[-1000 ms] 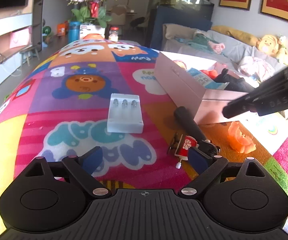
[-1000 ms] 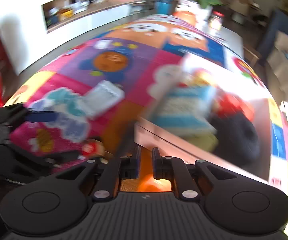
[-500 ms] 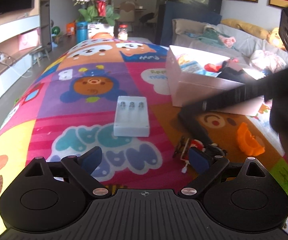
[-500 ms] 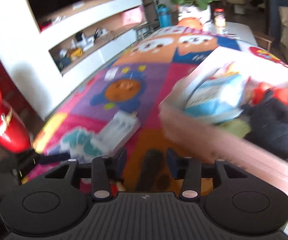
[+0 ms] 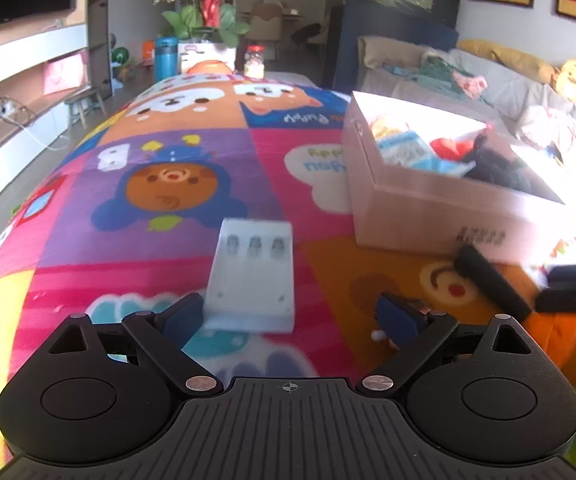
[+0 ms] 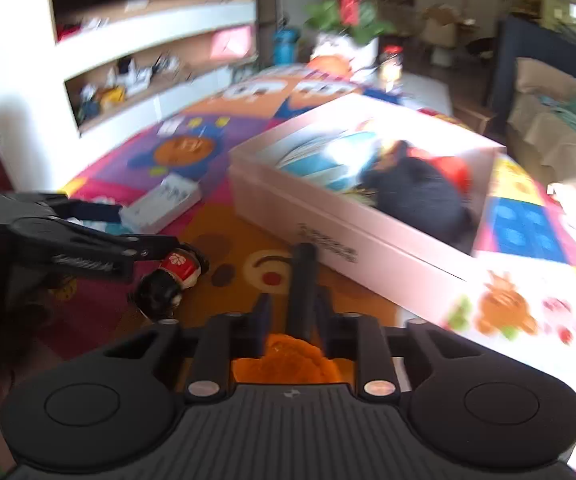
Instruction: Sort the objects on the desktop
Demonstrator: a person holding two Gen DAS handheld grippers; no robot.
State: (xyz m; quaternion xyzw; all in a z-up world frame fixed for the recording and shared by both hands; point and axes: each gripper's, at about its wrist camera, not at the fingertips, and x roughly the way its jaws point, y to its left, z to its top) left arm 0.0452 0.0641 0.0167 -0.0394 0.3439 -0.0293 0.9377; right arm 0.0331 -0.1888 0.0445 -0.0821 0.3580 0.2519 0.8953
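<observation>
My left gripper (image 5: 288, 316) is open wide low over the cartoon mat, and a clear case with three batteries (image 5: 251, 280) lies between its fingers, nearer the left pad. In the right wrist view my right gripper (image 6: 292, 314) straddles a black cylinder (image 6: 303, 280) that lies on the mat, its jaws closing with a small gap still showing at the left pad. An orange toy (image 6: 288, 360) lies under that gripper's base. A small doll with a red body (image 6: 175, 276) lies beside the left gripper's (image 6: 127, 228) right finger. The pink box (image 5: 428, 208) holds several sorted things.
The pink box (image 6: 348, 232) stands just beyond the black cylinder (image 5: 488, 280), at the right of the mat. My right gripper (image 5: 560, 290) shows blurred at the left view's right edge. A flower pot (image 5: 207, 12), a blue bottle and a jar stand at the table's far end.
My left gripper moved forward until the battery case lay between its fingers. My right gripper opened, swung away from the box and came down astride the black cylinder.
</observation>
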